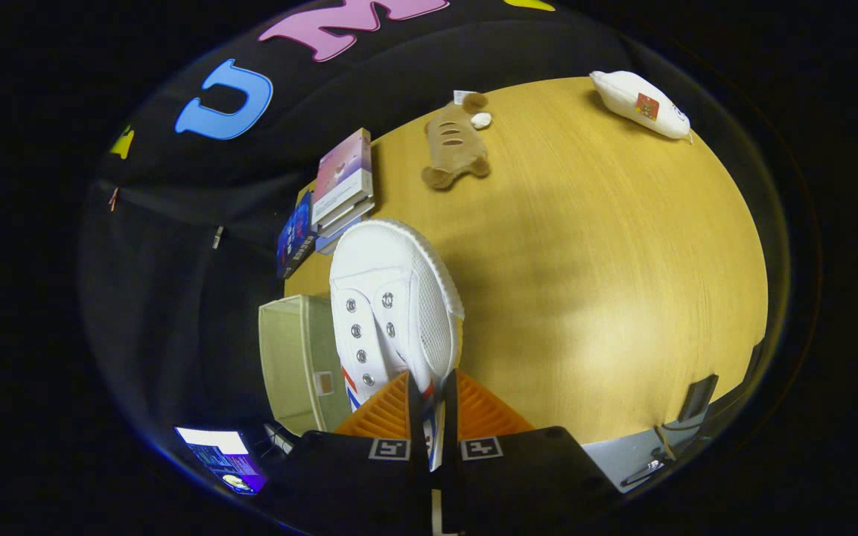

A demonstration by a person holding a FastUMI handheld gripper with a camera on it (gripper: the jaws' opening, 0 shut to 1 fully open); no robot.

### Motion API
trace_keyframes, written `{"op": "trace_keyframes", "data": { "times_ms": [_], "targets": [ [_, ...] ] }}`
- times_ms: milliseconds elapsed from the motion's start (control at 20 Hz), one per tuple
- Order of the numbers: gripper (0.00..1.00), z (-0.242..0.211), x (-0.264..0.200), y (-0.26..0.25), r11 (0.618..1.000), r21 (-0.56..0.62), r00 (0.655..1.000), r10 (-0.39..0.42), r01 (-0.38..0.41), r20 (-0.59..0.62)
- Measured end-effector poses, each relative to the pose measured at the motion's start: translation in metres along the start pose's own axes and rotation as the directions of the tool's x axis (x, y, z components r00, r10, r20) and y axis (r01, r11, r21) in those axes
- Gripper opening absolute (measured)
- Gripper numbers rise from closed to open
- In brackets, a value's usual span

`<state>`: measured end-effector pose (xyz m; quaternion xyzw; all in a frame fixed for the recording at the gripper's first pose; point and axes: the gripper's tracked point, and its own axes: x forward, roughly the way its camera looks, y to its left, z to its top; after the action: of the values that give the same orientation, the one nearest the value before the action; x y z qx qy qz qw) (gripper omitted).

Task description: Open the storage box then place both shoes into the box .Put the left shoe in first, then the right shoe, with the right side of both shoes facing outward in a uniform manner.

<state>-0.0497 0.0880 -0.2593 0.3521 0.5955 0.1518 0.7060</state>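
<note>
My gripper (433,406) is shut on a white canvas shoe (392,298), its orange fingers (384,417) pinching the shoe's side wall near the heel. The shoe hangs in the air above the wooden table (608,283), toe pointing away from me, with metal eyelets and a red and blue stripe showing on its side. The pale green fabric storage box (299,361) stands open just to the left of the shoe and the fingers, at the table's left edge; its inside is partly hidden by the shoe.
A stack of books (339,190) lies beyond the shoe near the table's far left edge. A brown plush toy (455,145) lies further back, and a white pouch (641,104) at the far right. A lit screen (224,458) glows below the box.
</note>
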Motion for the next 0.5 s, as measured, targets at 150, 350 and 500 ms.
{"op": "trace_keyframes", "data": {
  "times_ms": [150, 350, 500],
  "targets": [
    [0.1, -0.009, 0.002, 0.048, 0.999, -0.006, 0.999, 0.054, -0.054, 0.004],
    [0.1, -0.02, 0.014, 0.102, 0.996, -0.018, 0.996, 0.088, -0.087, 0.009],
    [0.1, -0.032, 0.029, 0.135, 0.995, -0.03, 0.996, 0.095, -0.095, -0.003]
  ]
}}
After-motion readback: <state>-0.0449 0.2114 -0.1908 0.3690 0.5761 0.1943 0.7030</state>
